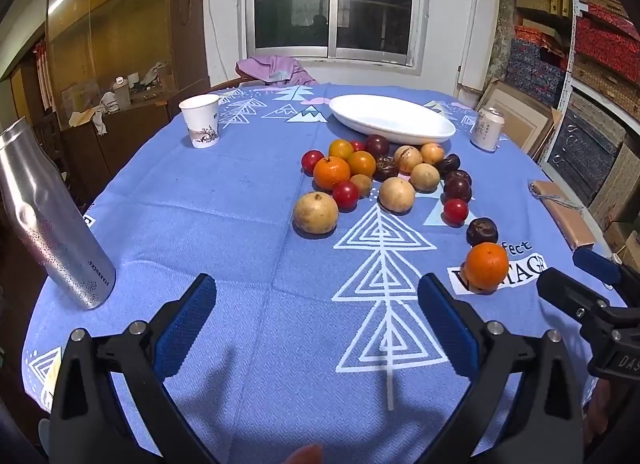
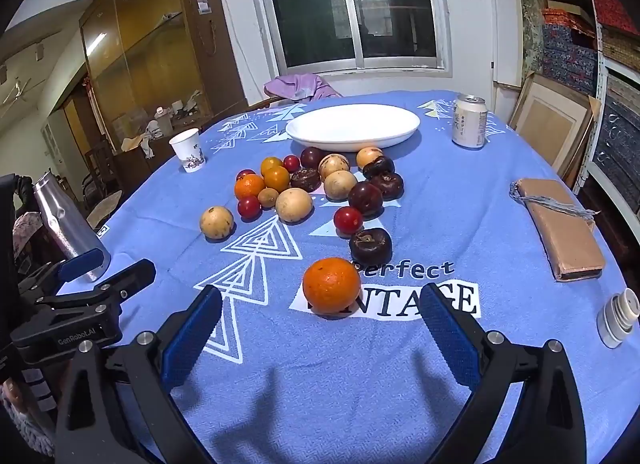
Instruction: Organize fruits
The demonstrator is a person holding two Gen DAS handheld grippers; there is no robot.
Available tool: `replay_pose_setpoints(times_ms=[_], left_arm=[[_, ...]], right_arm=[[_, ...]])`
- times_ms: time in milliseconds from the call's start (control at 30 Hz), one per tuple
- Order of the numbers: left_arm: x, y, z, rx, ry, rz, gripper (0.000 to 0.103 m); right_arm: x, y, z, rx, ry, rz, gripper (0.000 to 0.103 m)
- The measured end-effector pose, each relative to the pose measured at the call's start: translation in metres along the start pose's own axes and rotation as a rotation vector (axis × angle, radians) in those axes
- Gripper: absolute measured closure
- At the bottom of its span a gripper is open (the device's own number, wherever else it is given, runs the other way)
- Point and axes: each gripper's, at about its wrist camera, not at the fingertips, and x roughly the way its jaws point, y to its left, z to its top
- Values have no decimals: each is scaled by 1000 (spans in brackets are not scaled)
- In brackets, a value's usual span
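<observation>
Several fruits lie loose on the blue tablecloth (image 1: pixel 208 216): oranges, tan round fruits, red and dark purple ones. Behind them stands an empty white oval dish (image 1: pixel 390 118) (image 2: pixel 352 126). One orange (image 2: pixel 331 285) (image 1: pixel 486 266) sits apart, nearest to me, just beyond my right gripper (image 2: pixel 320 328), which is open with nothing between its blue pads. My left gripper (image 1: pixel 316 312) is open too, over bare cloth, with a tan fruit (image 1: pixel 315 212) farther ahead. Each gripper shows at the edge of the other's view.
A steel bottle (image 1: pixel 52 220) stands at the left, a paper cup (image 1: pixel 200 120) behind it. A drink can (image 2: pixel 469 120) stands right of the dish. A brown flat case (image 2: pixel 564 224) and a small white lid-like thing (image 2: pixel 618 318) lie at the right.
</observation>
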Motion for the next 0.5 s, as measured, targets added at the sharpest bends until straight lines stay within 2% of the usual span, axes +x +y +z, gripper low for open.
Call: replay_pose_setpoints(times_ms=[500], left_arm=[[7, 3, 0, -7, 29, -14, 4]], right_arm=[[4, 1, -1, 6, 12, 9, 3]])
